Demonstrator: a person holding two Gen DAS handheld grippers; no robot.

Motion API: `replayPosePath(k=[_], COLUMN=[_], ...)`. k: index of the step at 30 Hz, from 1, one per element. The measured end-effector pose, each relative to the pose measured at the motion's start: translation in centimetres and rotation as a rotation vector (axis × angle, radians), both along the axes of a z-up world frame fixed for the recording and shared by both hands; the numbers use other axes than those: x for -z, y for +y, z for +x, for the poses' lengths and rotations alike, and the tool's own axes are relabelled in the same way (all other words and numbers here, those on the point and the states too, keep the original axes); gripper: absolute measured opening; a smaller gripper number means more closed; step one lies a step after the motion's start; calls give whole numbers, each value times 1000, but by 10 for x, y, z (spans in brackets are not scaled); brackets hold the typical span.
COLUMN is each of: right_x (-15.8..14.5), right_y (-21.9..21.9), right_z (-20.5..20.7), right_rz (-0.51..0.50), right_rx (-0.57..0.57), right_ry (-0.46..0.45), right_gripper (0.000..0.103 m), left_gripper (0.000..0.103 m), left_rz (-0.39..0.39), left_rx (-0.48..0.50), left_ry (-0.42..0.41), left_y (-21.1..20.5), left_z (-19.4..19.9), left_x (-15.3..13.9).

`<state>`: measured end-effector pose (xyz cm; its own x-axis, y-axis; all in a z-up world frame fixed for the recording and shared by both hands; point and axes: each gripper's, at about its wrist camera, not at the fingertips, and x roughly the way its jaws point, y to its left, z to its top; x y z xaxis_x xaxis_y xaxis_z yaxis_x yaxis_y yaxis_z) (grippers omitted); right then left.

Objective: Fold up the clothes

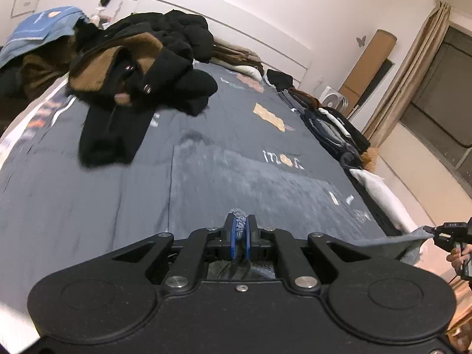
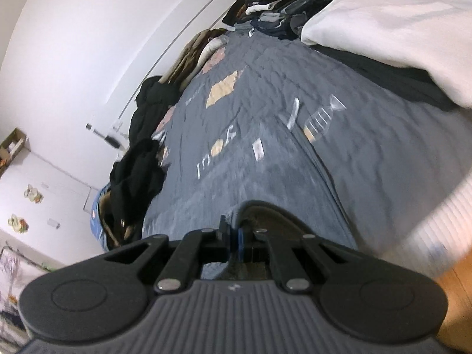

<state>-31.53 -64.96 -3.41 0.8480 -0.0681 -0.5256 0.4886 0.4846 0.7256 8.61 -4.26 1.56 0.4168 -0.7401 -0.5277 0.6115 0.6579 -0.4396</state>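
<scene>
A fuzzy grey garment (image 1: 250, 177) lies spread flat on the grey-blue bedspread (image 1: 73, 206). My left gripper (image 1: 240, 221) is shut on its near edge, with a tuft of grey cloth bunched between the blue pads. At the right edge of the left wrist view, my right gripper (image 1: 433, 233) pinches another corner of the same cloth, which stretches towards it. In the right wrist view the right gripper (image 2: 233, 233) is shut on the grey garment (image 2: 250, 183), and the cloth folds up around the jaws.
A heap of black and brown jackets (image 1: 141, 65) and a black garment (image 1: 112, 135) lie at the bed's far left. Folded dark clothes (image 1: 330, 124) and a white cloth (image 1: 380, 194) line the right edge. A white garment (image 2: 383, 23) lies close by in the right wrist view.
</scene>
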Motion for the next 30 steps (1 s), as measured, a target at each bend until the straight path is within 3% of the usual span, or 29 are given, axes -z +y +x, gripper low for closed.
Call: replayPosePath(k=[13,20,30], right_x=[52,83,117], right_y=[-113,-155,-177], right_z=[188,246,294], right_rz=[9,2,-13], right_rx=[30,25,-1], right_ry=[75,120,164], right_gripper=[5,5,5], left_gripper=[7,7,7], left_rz=[148,192,227], left_rx=[-18,-27,-46], left_ry=[-13,-1,13], left_y=[-131,-174,-206], left_z=[168,227,269], left_x=[27,56,87])
